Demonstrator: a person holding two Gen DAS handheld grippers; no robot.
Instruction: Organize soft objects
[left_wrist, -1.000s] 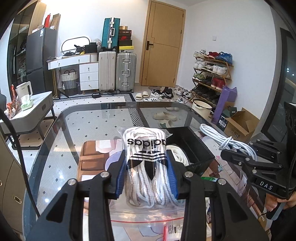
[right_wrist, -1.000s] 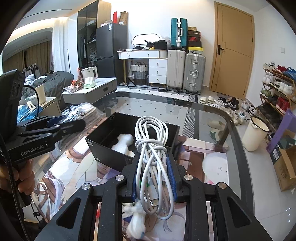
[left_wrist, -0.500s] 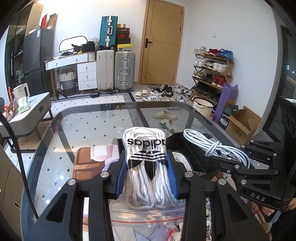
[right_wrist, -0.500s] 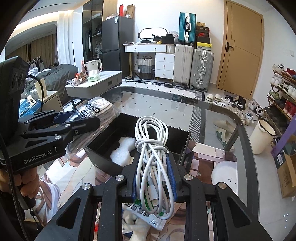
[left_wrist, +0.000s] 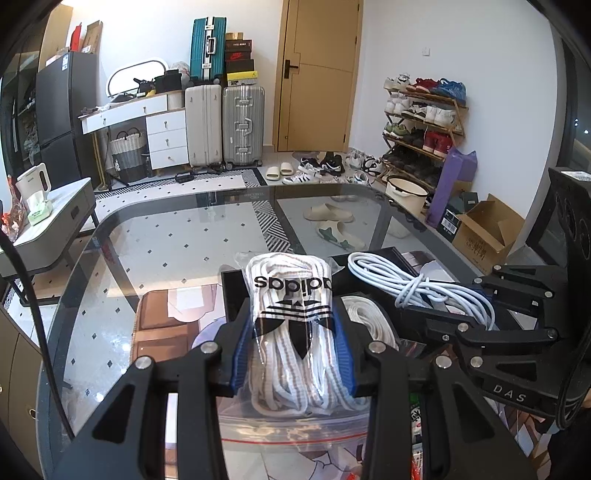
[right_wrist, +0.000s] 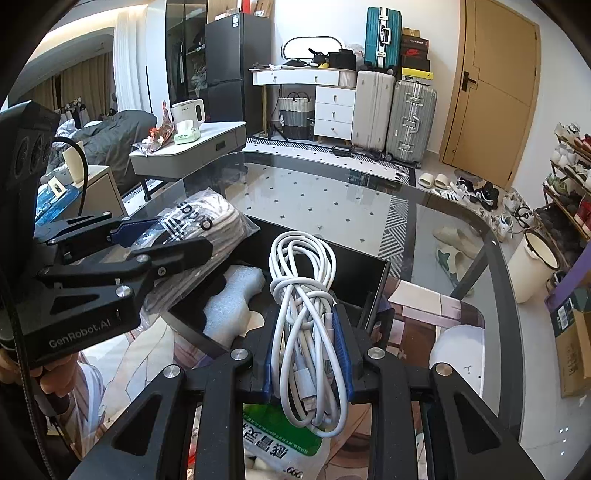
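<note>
My left gripper (left_wrist: 293, 325) is shut on a clear bag of white shoelaces (left_wrist: 291, 314) with a black logo, held over the near left edge of a black open box (left_wrist: 231, 291). My right gripper (right_wrist: 306, 332) is shut on a coiled white cable (right_wrist: 306, 317) and hangs over the same black box (right_wrist: 373, 280). In the left wrist view the right gripper (left_wrist: 476, 306) and its cable (left_wrist: 413, 284) show at the right. In the right wrist view the left gripper (right_wrist: 144, 243) and its bag (right_wrist: 207, 229) show at the left. A white foam piece (right_wrist: 229, 306) lies inside the box.
The box stands on a glass table (left_wrist: 177, 240) over a printed mat (right_wrist: 417, 306). A green-and-white packet (right_wrist: 280, 435) lies under my right gripper. A zip bag with a red strip (left_wrist: 288, 428) lies below my left gripper. Suitcases (left_wrist: 225, 125) and a shoe rack (left_wrist: 421, 122) stand beyond.
Both grippers have moved towards the black box with their loads. In the left wrist view the right gripper and cable have come in from the right, over the box.
</note>
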